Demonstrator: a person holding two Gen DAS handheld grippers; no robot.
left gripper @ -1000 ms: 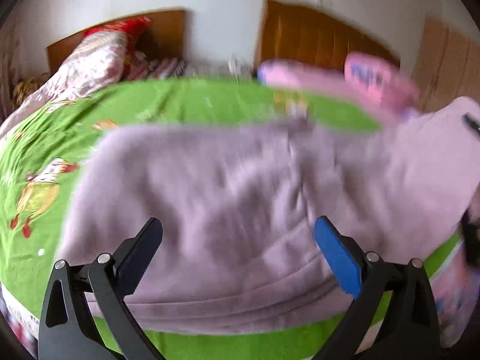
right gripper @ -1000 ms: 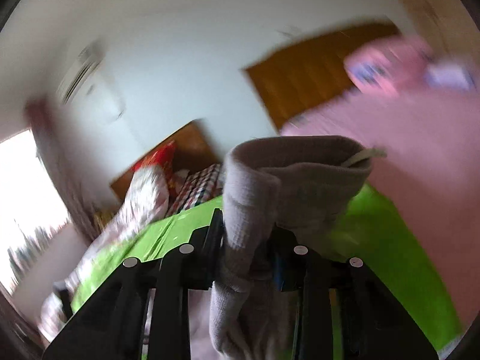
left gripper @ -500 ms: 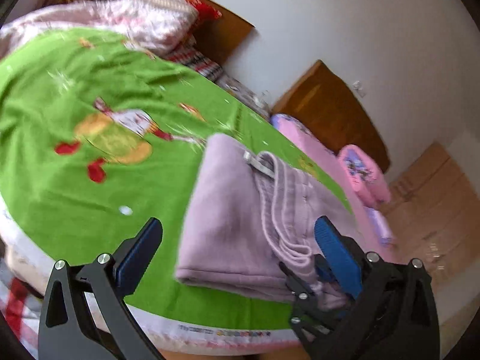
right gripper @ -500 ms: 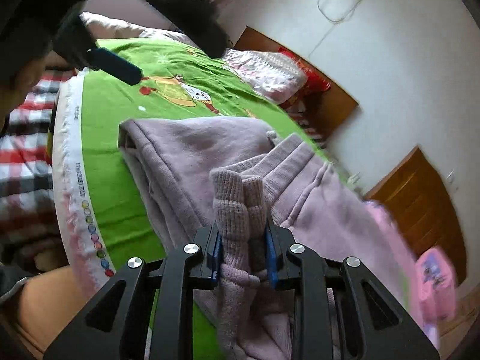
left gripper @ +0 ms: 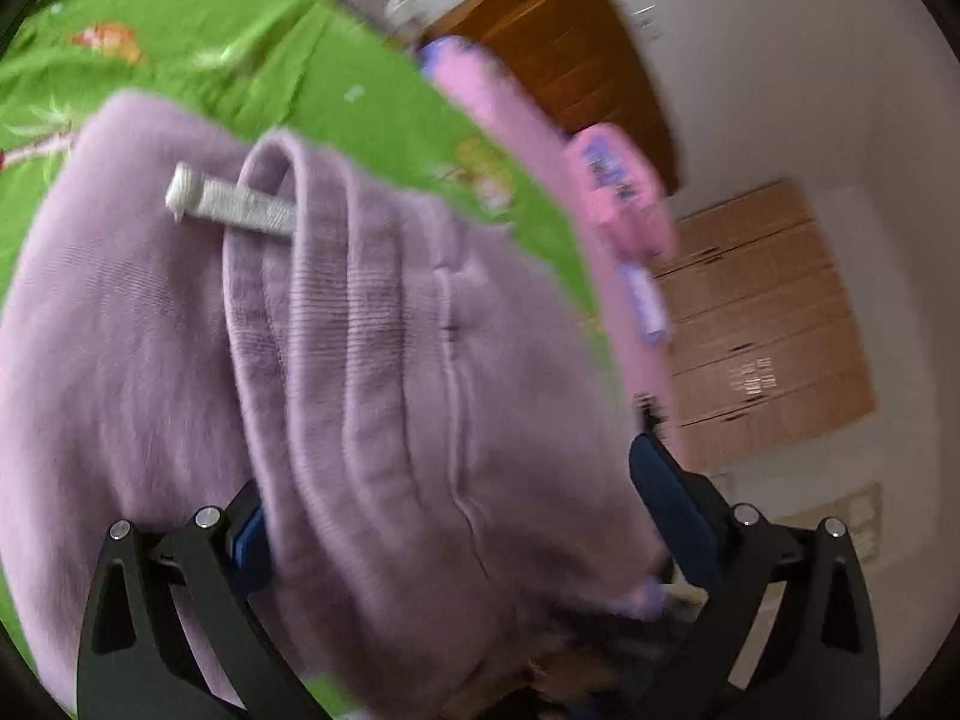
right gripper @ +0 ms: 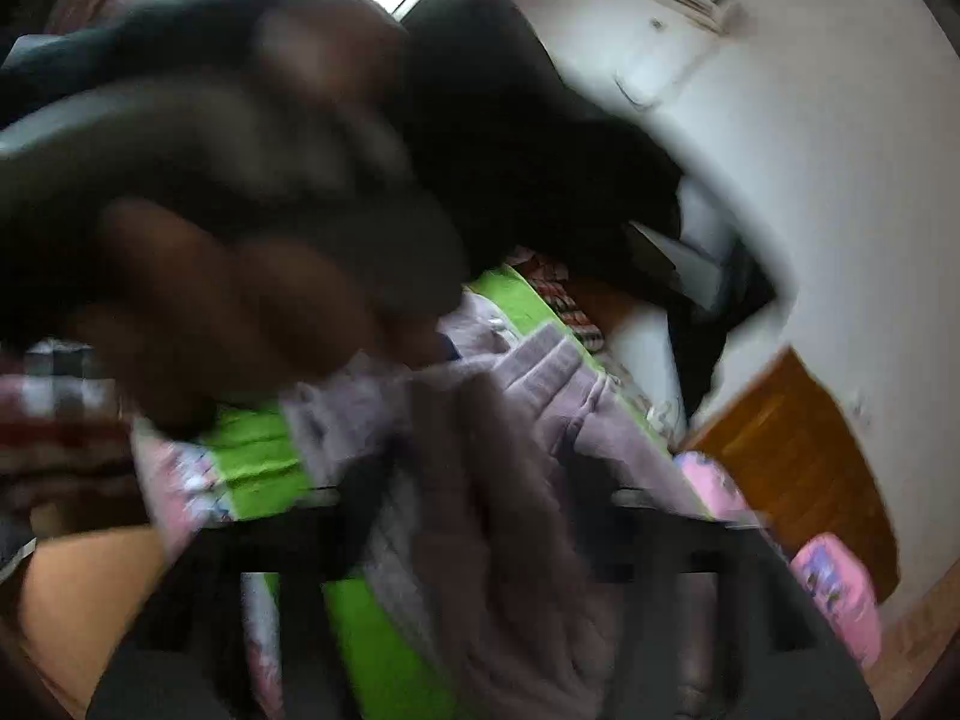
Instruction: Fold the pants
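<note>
Pants (left gripper: 372, 372), lilac, folded, lying on the green bedspread (left gripper: 198, 42) of a bed beside white walls and a brown wooden door (left gripper: 570, 60), ribbed waistband and grey drawstring (left gripper: 234, 207) toward the bedspread's far side; left gripper (left gripper: 456, 516) wide open astride them; right gripper (right gripper: 480, 516) blurred, opening, fabric between.

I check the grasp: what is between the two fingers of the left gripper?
In the left wrist view, the folded pants fill the gap of the left gripper, which stands wide open.

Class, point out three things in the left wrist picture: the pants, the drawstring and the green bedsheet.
pants (left gripper: 372, 396), left wrist view, ribbed waistband.
drawstring (left gripper: 240, 207), left wrist view, middle of the cord.
green bedsheet (left gripper: 240, 48), left wrist view, bare part.
</note>
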